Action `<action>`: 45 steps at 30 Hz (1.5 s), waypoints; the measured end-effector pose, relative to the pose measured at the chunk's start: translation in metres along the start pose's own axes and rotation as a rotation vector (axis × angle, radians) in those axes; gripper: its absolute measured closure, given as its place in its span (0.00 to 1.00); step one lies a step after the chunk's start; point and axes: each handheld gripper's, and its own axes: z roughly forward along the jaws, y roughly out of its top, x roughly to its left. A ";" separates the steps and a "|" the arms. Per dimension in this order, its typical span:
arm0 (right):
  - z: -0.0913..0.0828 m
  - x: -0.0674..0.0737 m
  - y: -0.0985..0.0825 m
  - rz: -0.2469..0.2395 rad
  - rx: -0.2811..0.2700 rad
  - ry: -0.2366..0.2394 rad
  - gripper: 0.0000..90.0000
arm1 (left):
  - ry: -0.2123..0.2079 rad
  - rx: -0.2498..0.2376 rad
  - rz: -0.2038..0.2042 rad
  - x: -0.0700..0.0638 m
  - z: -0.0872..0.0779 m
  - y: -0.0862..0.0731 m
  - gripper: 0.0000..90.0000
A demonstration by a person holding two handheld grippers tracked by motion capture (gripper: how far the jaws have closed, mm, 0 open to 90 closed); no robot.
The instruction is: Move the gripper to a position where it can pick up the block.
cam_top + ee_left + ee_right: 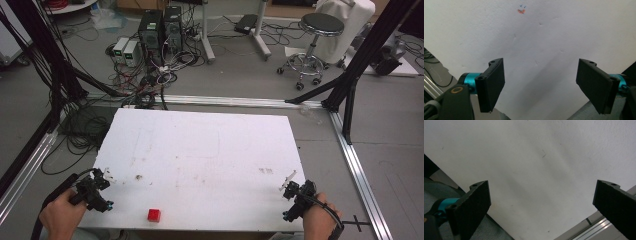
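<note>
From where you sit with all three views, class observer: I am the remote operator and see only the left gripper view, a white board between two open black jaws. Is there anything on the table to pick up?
Observer: Yes. In the high view a small red cube sits on the white table near its front edge.
Operator: Which claw is nearer to it?
Observer: The left claw, at the table's front left corner. The cube lies to its right, apart from it.
Operator: And the right claw?
Observer: The right claw is at the front right corner. The right gripper view shows its jaws wide apart over bare white board, nothing between them.
</note>
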 end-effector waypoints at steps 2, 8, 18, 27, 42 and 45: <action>0.000 0.000 0.000 0.003 -0.003 0.001 0.01 | -0.001 0.002 0.005 0.000 0.000 0.000 0.26; 0.000 0.001 0.002 -0.005 0.002 0.002 0.01 | -0.010 -0.014 0.029 -0.003 -0.002 0.002 0.26; 0.001 0.002 0.003 -0.009 0.002 -0.001 0.01 | -0.004 -0.072 0.046 -0.005 -0.010 0.006 0.26; 0.000 0.001 0.003 -0.009 -0.002 -0.001 0.01 | -0.041 -0.092 0.096 -0.013 -0.008 0.016 0.26; 0.000 0.003 0.003 -0.011 -0.011 0.004 0.01 | -0.144 -0.016 0.292 -0.030 -0.008 0.035 0.26; 0.000 0.003 0.003 -0.009 -0.014 0.006 0.01 | -0.152 -0.012 0.336 -0.036 -0.009 0.038 0.26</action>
